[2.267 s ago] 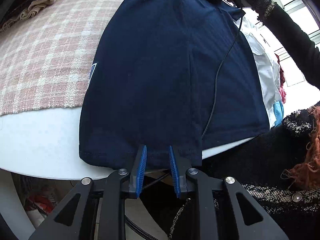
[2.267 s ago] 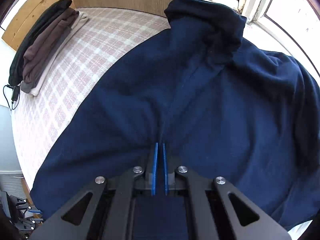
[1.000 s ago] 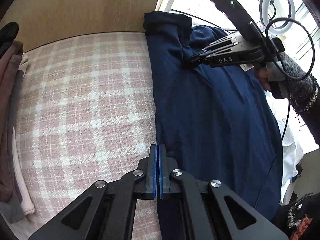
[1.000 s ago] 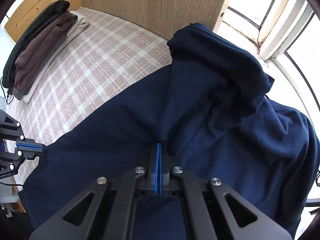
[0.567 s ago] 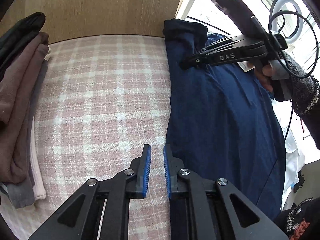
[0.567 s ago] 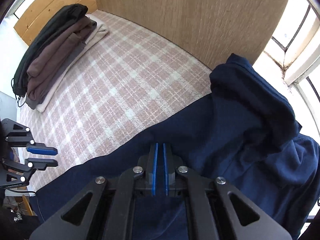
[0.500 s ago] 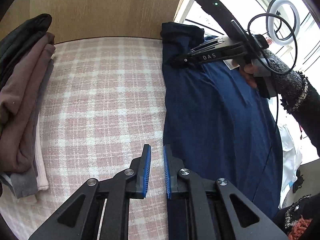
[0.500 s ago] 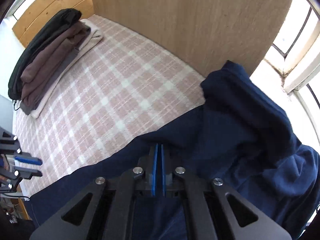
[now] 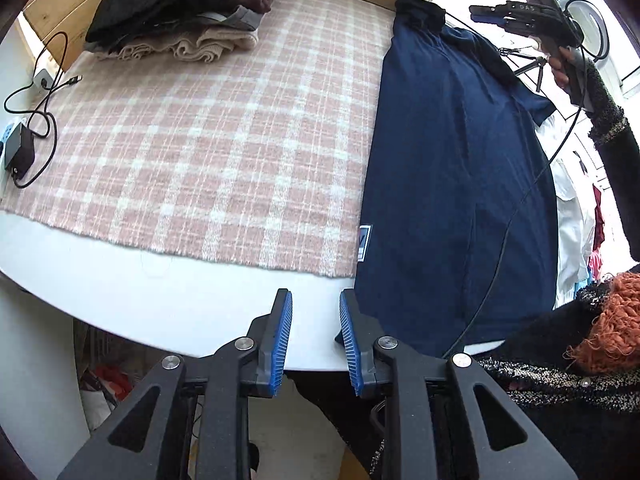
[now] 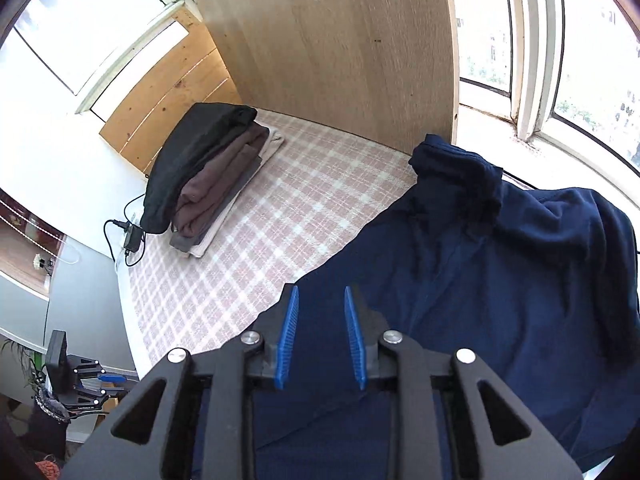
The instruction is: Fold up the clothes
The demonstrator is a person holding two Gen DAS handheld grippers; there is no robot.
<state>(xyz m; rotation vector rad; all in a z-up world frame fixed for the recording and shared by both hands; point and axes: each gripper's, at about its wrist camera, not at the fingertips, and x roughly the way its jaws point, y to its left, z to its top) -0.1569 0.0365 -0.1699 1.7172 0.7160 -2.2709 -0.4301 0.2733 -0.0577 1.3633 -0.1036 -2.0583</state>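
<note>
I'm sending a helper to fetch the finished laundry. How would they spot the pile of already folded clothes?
Find the pink plaid cloth covering the table, with a wooden panel standing behind it. At its far corner, away from the spread-out navy garment, sits the stack of folded clothes. It alone is layered: black on top, then brown, grey and cream.

the navy garment (image 10: 500, 280) runs off the right wrist picture's lower edge; the small label (image 9: 363, 242) on its hem is unreadable.
</note>
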